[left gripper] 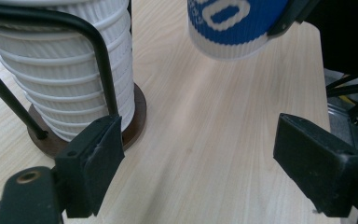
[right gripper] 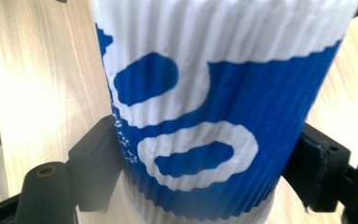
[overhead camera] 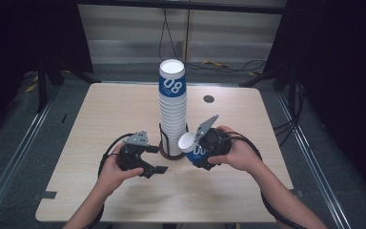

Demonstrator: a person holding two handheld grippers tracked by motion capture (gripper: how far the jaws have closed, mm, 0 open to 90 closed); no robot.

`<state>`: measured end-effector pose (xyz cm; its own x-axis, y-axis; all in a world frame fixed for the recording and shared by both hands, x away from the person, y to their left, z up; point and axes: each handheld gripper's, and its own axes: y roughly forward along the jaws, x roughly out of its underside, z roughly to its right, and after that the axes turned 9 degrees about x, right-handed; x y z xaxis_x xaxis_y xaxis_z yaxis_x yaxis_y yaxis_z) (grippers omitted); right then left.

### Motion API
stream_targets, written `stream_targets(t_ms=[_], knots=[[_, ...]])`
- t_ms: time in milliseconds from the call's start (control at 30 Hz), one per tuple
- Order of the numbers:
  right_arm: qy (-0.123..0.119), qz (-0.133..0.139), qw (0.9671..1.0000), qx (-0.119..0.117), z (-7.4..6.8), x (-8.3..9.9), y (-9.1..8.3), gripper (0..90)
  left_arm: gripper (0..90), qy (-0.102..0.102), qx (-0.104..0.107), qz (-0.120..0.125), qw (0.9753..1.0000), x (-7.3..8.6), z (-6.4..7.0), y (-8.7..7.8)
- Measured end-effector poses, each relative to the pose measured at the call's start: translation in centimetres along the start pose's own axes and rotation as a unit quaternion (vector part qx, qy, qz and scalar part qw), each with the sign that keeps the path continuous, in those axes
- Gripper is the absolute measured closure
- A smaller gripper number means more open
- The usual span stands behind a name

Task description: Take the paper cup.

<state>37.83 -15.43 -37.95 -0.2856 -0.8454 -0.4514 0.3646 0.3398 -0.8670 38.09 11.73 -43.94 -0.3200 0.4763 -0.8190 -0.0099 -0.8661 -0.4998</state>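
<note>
Table [overhead camera: 124, 114] of pale wood carries everything, and it takes most of the high view. Near its middle stands a tall stack of cups [overhead camera: 172, 112], white and ribbed, upright on a round dark base [overhead camera: 167, 153] with thin black wire uprights around it. The top cup of the stack has a blue band with white figures. In the left gripper view the lower cups of this stack [left gripper: 70, 70] and one black wire [left gripper: 103, 70] are seen close, and the base [left gripper: 137, 112] rests flat on the wood.

Just to the right of the stack, the right tool [overhead camera: 201, 153] holds one single cup [overhead camera: 194, 148]. This cup is tilted, its white open mouth turned toward the stack, and it is near the base but apart from it. In the right gripper view the two black jaws press on both sides of the cup [right gripper: 200, 121] — they are clamped on its blue and white ribbed wall. The person's right hand [overhead camera: 236, 152] grips this tool.

To the left of the base, the left tool [overhead camera: 153, 160] is low over the table, held by the left hand [overhead camera: 114, 171]. Its jaws stand wide apart with nothing between them — only bare wood is seen in the gap. The single cup [left gripper: 233, 28] hangs above the table beyond these jaws.

A small dark round cap [overhead camera: 208, 98] sits in the table farther back, well apart from the rest.
</note>
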Motion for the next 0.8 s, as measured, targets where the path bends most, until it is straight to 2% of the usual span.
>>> stream_targets(t_ms=[267, 300, 400, 633, 700, 800], knots=[[-0.011, -0.018, 0.9998, -0.002, -0.7, -0.5, 0.7, 21.0, 15.8, 0.002, -0.008, 0.006, 0.9999, 0.1, 0.8, -0.8], [-0.020, -0.016, 0.9997, -0.002, -0.7, -0.5, 0.8, 21.0, 15.8, 0.003, -0.007, 0.006, 1.0000, 0.1, 0.9, -0.8], [-0.026, -0.024, 0.9994, -0.003, -1.1, -0.7, 0.9, 21.0, 15.8, 0.006, -0.007, 0.003, 1.0000, 0.1, 1.2, -0.7], [-0.044, -0.039, 0.9982, -0.010, -1.4, -1.0, 1.1, 21.0, 15.7, 0.004, -0.003, 0.008, 1.0000, 0.3, 0.9, -0.8], [-0.046, -0.042, 0.9980, -0.013, -1.3, -1.1, 1.4, 21.0, 15.8, -0.001, -0.006, 0.011, 0.9999, 0.2, 0.7, -0.8], [-0.048, -0.041, 0.9979, -0.017, -1.3, -1.1, 1.8, 21.0, 15.7, 0.001, -0.001, 0.009, 1.0000, 0.3, 0.9, -0.6]])
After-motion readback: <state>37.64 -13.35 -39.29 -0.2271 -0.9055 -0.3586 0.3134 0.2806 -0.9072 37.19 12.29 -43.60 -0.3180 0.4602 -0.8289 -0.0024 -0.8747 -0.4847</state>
